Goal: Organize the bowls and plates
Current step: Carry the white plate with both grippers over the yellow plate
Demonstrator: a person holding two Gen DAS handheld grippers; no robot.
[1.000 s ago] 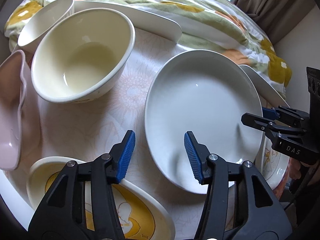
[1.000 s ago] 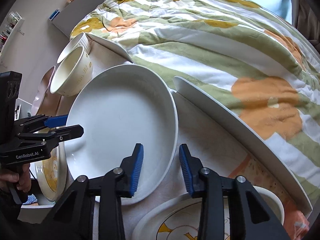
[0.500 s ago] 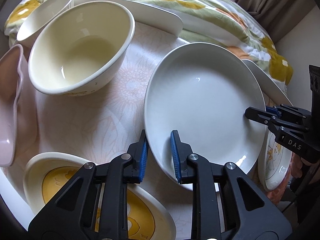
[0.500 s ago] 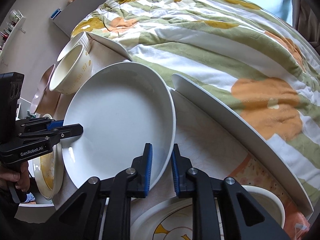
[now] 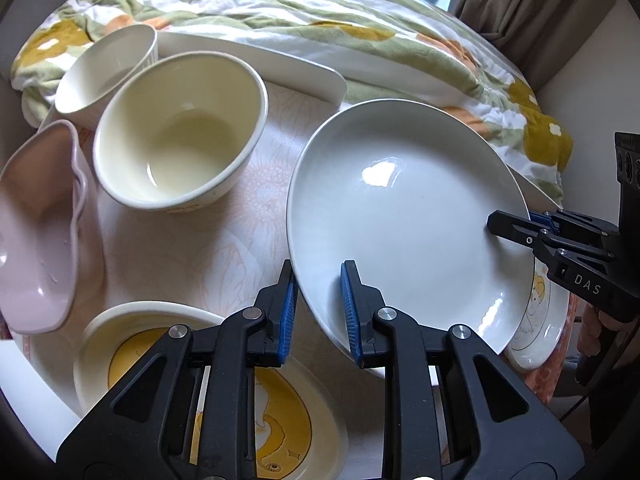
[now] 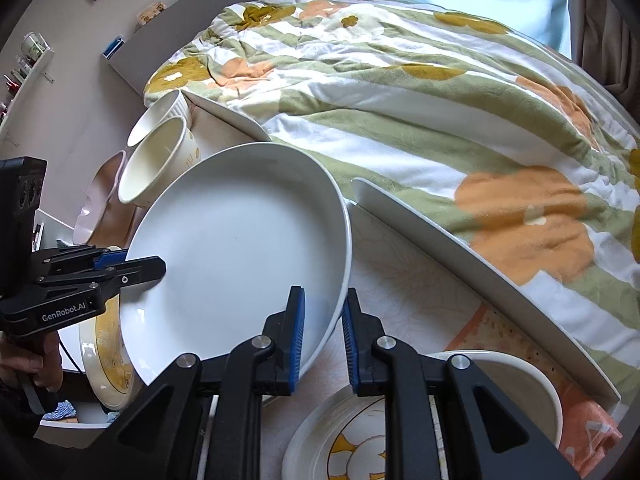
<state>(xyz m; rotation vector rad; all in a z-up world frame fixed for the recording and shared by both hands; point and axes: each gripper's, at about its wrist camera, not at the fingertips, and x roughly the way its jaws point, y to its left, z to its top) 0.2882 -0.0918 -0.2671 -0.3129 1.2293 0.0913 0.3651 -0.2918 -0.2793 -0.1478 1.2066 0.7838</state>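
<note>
Rim grip both sides: left gripper (image 5: 316, 312) clamped on near edge of white plate (image 5: 404, 216), right gripper (image 6: 322, 340) clamped on opposite edge. Plate between grippers, tilted, apparently just clear of floral tablecloth (image 5: 208, 252). Judged glazed ceramic: stiff, slippery, fairly heavy, chip-prone; rim only purchase. Beyond: cream bowl (image 5: 180, 132), ribbed white bowl (image 5: 106, 68).

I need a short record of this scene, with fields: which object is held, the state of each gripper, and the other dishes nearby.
held object: large white round plate, gripped at opposite rims
left gripper: shut on plate rim
right gripper: shut on plate rim
plate pose: tilted, lifted off table
left of plate: cream round bowl, white ribbed bowl, pink wavy dish
surface: floral tablecloth
</note>
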